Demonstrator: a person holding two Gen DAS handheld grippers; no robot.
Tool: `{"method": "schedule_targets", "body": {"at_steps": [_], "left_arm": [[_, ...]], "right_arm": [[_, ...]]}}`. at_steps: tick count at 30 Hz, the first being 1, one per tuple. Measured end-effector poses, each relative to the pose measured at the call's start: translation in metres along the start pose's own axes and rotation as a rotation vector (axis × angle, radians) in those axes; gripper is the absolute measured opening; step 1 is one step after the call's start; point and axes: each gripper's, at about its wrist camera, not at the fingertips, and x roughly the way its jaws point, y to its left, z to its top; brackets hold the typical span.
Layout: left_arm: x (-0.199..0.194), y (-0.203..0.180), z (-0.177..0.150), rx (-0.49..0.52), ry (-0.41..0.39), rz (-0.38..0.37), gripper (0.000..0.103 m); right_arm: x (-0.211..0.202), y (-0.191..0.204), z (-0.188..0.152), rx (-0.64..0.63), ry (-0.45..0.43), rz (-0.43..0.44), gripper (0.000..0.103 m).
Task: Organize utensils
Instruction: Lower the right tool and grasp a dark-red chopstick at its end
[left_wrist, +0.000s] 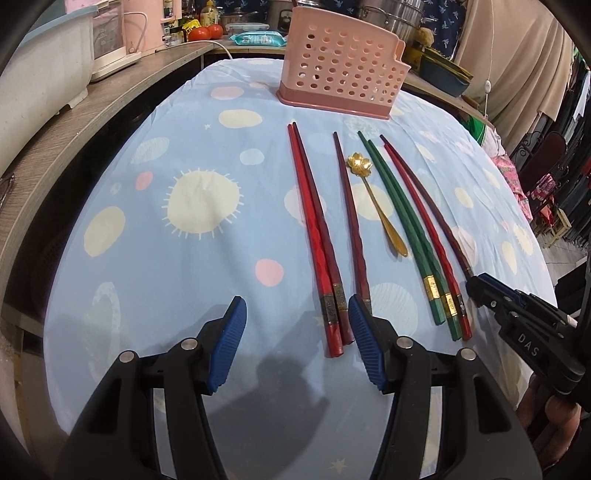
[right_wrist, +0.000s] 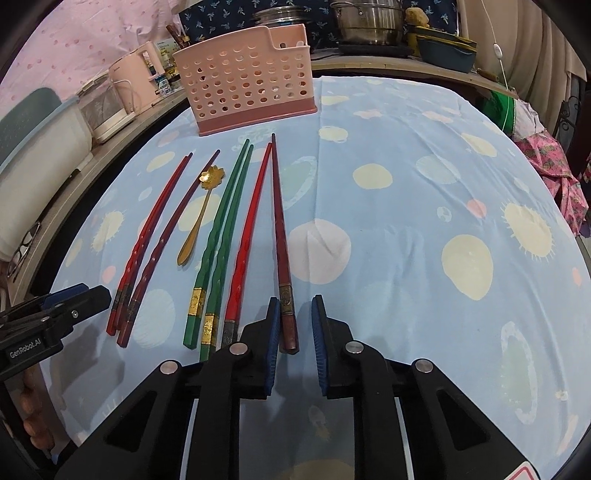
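Pink utensil basket (right_wrist: 246, 79) stands beyond the chopsticks (right_wrist: 225, 236) and spoon (right_wrist: 197, 218).

Bare cloth (right_wrist: 406, 206) right — chopsticks (right_wrist: 221, 229) left

Table under blue spotted cloth (right_wrist: 406, 155) — pink perforated caddy (right_wrist: 243, 81) at far edge. Before the caddy: chopsticks (right_wrist: 218, 240) in a row, gold spoon (right_wrist: 199, 218) among them.

The right gripper (right_wrist: 293, 325) straddles the dark maroon chopstick's (right_wrist: 279, 236) thick end — pads apart, not touching it.
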Motion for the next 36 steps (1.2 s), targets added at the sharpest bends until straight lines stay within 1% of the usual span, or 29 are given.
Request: {"method": "schedule_targets", "body": {"at_steps": [6,15,21,26,33,36], "left_arm": [[0.004,0.002,-0.002,-0.008,0.007,0.012,0.054],[0.006,0.0,-0.005,0.012,-0.002,0.03,0.054],[0.004,0.004,-0.007,0.002,-0.01,0.025,0.048],[0.003,0.009,-0.008,-0.018,-0.013,0.017,0.04],[0.001,0.013,-0.009,-0.032,-0.015,0.007,0.035],[0.001,0.012,-0.009,-0.03,-0.012,0.004,0.031]], "right_arm": [[0.0,-0.001,0.0,0.003,-0.001,0.003,0.016],[0.0,-0.001,0.0,0.002,-0.001,0.002,0.016],[0.0,-0.001,-0.001,0.002,-0.001,0.004,0.016],[-0.001,-0.001,-0.001,0.002,-0.002,0.006,0.015],[-0.001,-0.001,-0.002,0.003,-0.004,0.006,0.015],[-0.001,-0.001,-0.002,0.002,-0.004,0.006,0.014]]}}
